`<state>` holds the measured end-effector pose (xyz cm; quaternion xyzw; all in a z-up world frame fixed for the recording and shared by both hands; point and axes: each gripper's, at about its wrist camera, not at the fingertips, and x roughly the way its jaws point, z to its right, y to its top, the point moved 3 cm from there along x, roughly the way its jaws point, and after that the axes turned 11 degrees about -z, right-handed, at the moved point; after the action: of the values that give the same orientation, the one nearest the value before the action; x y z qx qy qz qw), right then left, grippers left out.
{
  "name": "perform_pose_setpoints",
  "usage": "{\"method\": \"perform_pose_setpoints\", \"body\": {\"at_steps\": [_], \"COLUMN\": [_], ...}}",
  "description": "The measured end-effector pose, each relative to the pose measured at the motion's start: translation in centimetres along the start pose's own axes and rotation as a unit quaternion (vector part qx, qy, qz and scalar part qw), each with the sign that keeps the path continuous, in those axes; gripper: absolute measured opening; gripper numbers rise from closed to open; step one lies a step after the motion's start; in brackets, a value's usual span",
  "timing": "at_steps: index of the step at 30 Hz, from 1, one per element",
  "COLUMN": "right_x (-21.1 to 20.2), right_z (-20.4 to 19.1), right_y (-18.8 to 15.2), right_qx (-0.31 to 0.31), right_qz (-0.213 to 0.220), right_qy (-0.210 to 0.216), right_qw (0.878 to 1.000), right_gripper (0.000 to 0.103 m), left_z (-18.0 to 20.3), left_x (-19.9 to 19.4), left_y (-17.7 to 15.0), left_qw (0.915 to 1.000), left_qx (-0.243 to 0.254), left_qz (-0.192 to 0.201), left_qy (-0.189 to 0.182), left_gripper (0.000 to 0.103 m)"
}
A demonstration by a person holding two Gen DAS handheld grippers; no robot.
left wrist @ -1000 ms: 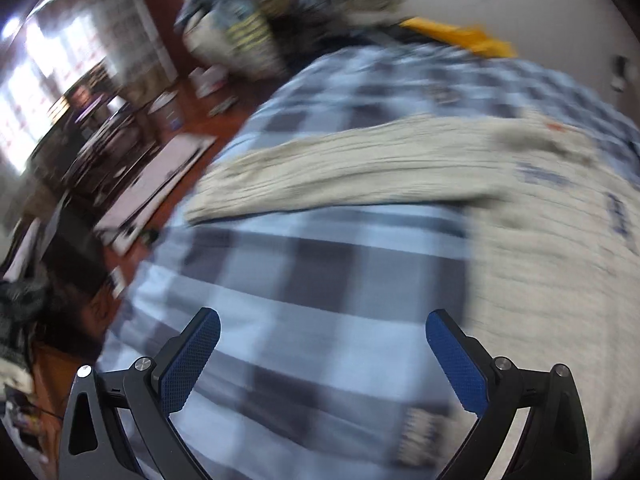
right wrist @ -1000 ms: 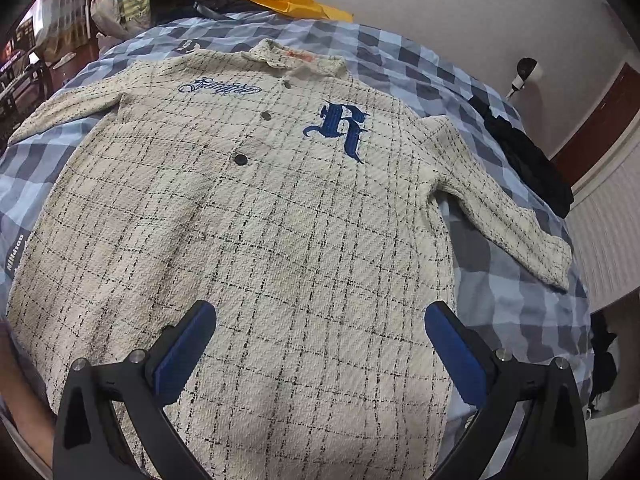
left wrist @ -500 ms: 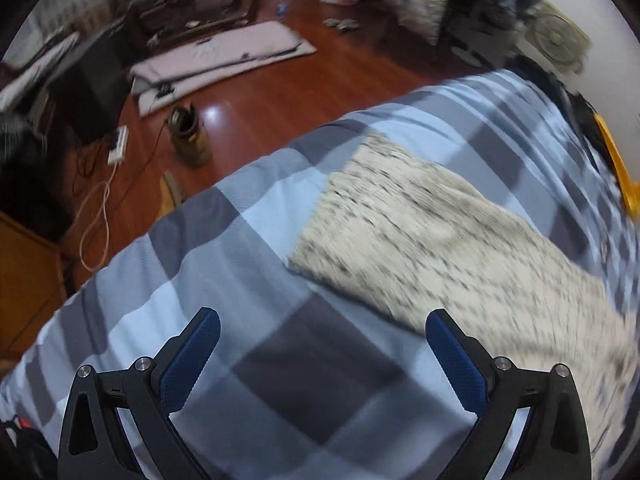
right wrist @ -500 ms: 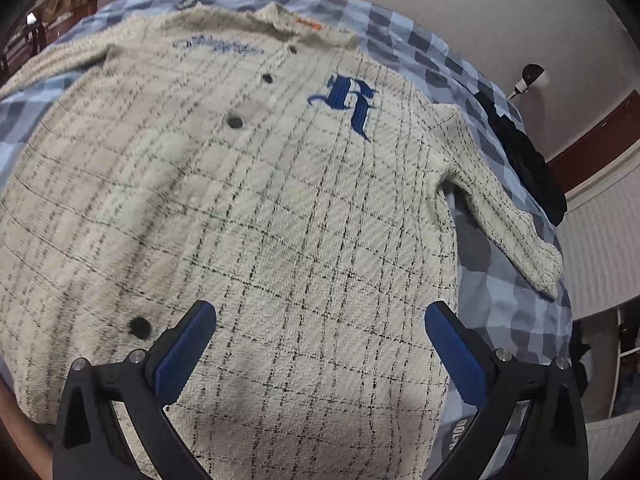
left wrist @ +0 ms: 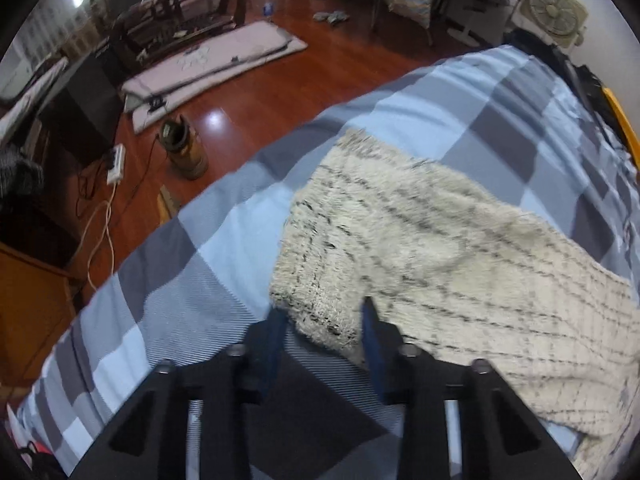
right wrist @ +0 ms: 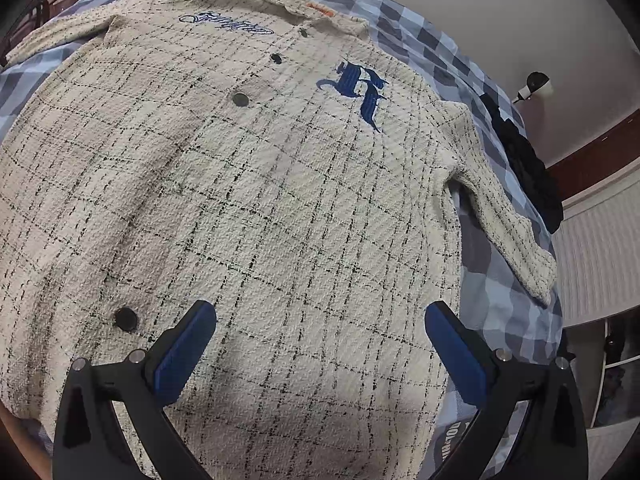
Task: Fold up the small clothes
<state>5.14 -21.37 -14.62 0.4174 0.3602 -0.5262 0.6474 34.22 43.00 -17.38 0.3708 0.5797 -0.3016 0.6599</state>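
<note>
Sleeve cuff sits between your left fingers, which are closing on it; the sleeve runs away to their right across the bed. Your right fingers hang wide apart over the shirt body

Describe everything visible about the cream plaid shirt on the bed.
The cream plaid shirt lies face up and spread flat on the blue checked bedspread, sleeves out. The fabric looks like coarse textured weave with thin black grid lines. It has dark snap buttons, a blue gothic R, blue script, and an orange collar label. The left gripper is closing around its sleeve cuff; the right gripper hovers open over the hem.
</note>
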Motion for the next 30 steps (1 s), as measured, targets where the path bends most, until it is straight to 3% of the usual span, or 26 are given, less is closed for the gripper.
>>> {"method": "perform_pose_setpoints", "body": {"at_steps": [4,6,9,13,19,22,25,30], "right_x": [-0.2,-0.5,-1.2,-1.9,-2.0,-1.7,-1.1,-0.7], "right_z": [0.2,0.4,0.5,1.0,2.8,4.1,5.7,7.5], "right_y": [0.1,0.2,0.1,0.2,0.2,0.2,0.0,-0.6], "right_qx": [0.008,0.013,0.020,0.034,0.075,0.108,0.154,0.196], "right_qz": [0.003,0.006,0.016,0.030,0.028,0.015,-0.004,-0.005], "right_qy": [0.005,0.011,0.017,0.023,0.064,0.102,0.158,0.183], "right_qw": [1.000,1.000,1.000,0.999,0.995,0.989,0.975,0.963], "right_gripper": [0.102,0.102,0.102,0.102,0.102,0.102,0.102,0.102], "left_z": [1.6,3.7,6.9,12.4,23.1,28.6,34.2,43.9], "left_x": [-3.8,-6.6,-11.4,-17.6,-23.8,-26.3,-28.1,-29.7], "left_y": [-0.7,-1.3,-2.4,-5.3,-10.9,-14.9,-18.8,-24.9], "left_qw": [0.9973,0.9905,0.9783,0.9647,0.9513,0.9379,0.9210,0.8994], "left_qx": [0.020,0.053,0.095,0.143,0.206,0.237,0.268,0.320], "left_qz": [0.059,0.100,0.160,0.209,0.227,0.253,0.283,0.294], "left_qy": [0.039,0.078,0.091,0.071,0.032,0.014,0.000,-0.043], "left_gripper": [0.025,0.024,0.023,0.023,0.023,0.023,0.018,0.014]}}
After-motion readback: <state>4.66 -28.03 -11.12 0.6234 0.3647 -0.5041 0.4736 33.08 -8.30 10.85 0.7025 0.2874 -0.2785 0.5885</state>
